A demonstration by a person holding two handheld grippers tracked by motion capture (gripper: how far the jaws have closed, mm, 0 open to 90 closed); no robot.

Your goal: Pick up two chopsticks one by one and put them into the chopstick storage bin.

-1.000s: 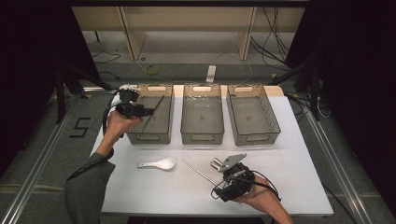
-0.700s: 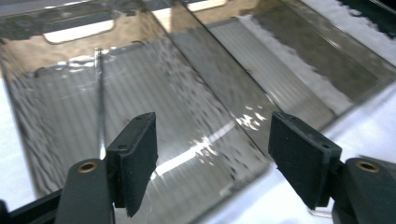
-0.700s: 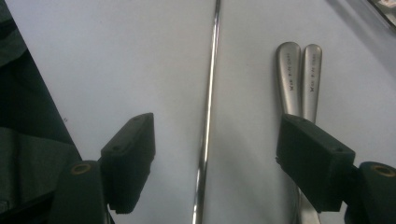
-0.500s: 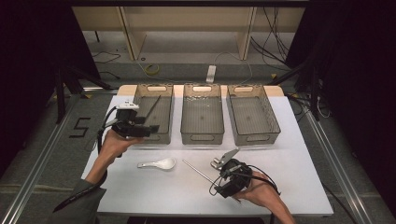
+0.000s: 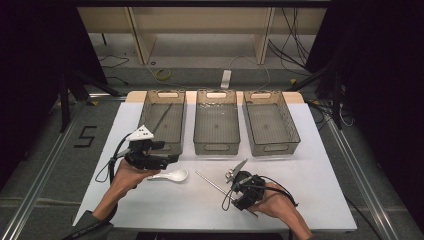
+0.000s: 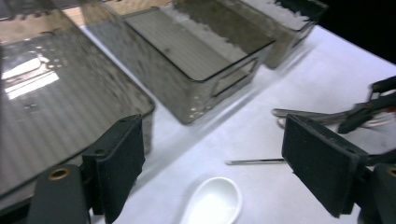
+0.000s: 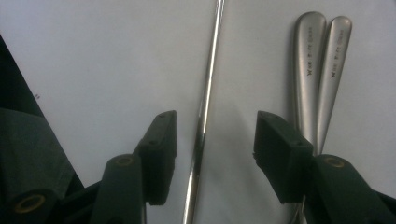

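My left gripper (image 5: 167, 153) hovers just above a white ceramic spoon (image 5: 170, 175) on the white table (image 5: 310, 200). Its jaws have just been opening and stand wide, with nothing gripped. In the left gripper view the spoon's bowl (image 6: 215, 203) lies below the left gripper (image 6: 217, 142). My right gripper (image 5: 232, 177) is low over a thin metal rod (image 5: 212, 182). In the right gripper view the rod (image 7: 205, 93) runs between the jaws of the right gripper (image 7: 217, 128), which have just been closing, and neither pad touches it. Two metal handles (image 7: 317, 70) lie beside the right pad.
Three smoky plastic bins stand in a row at the back of the table: left (image 5: 150, 107), middle (image 5: 216, 145) and right (image 5: 293, 125). A thin rod (image 5: 162, 118) lies in the left bin. Bare table lies between the two hands.
My left gripper has come from the left bin toward the near edge, down to the spoon, and its jaws have widened. The right hand stayed put while its jaws narrowed around the rod.
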